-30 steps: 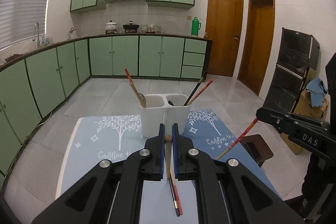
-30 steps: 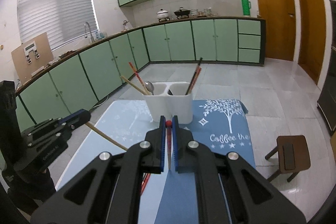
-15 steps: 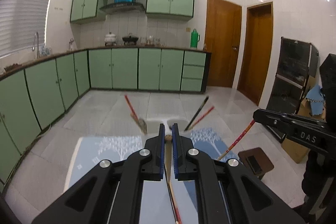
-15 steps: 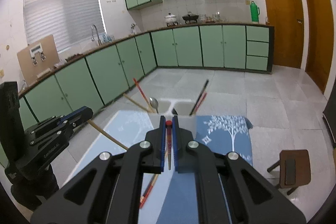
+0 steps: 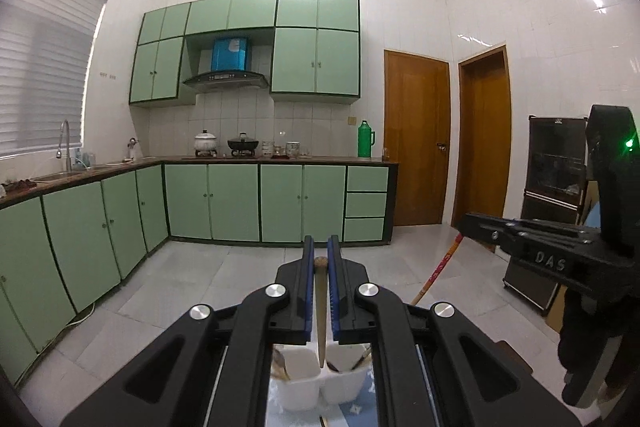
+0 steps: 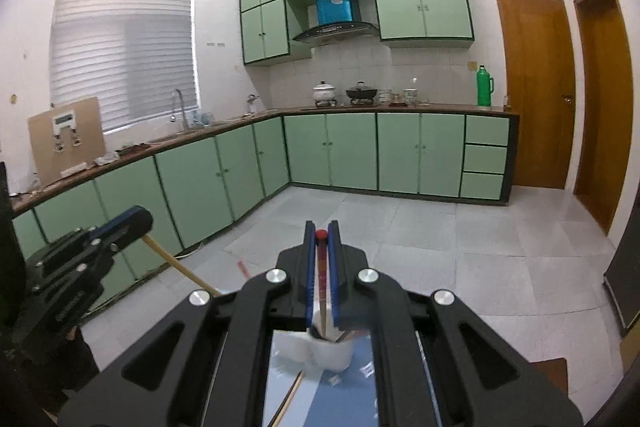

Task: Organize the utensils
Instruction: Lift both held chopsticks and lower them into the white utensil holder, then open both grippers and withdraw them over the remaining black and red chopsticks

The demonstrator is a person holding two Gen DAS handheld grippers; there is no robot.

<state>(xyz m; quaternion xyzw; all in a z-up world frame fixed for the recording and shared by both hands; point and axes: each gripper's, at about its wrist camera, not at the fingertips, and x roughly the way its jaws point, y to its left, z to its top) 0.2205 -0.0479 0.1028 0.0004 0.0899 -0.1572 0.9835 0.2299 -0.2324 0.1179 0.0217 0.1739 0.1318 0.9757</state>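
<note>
You have lifted both grippers since a second ago; the white two-cup holder (image 5: 320, 385) now sits low beneath the fingers, so I judge you are poised to drop both sticks in; your left gripper (image 5: 320, 259) is pinched nearly closed on a wooden chopstick (image 5: 321, 307), its tip over the holder's divider; your right gripper (image 6: 321, 233) likewise clamps a red chopstick (image 6: 321, 267), above the holder's right cup.

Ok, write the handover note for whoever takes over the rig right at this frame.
Left gripper: shut on a wooden chopstick, tip hanging above the white two-compartment holder.
Right gripper: shut on a red chopstick, tip over the holder's rim.
Done: some utensils already stand in the holder.
Left: lower and release both chopsticks; another chopstick lies on the blue mat.
</note>
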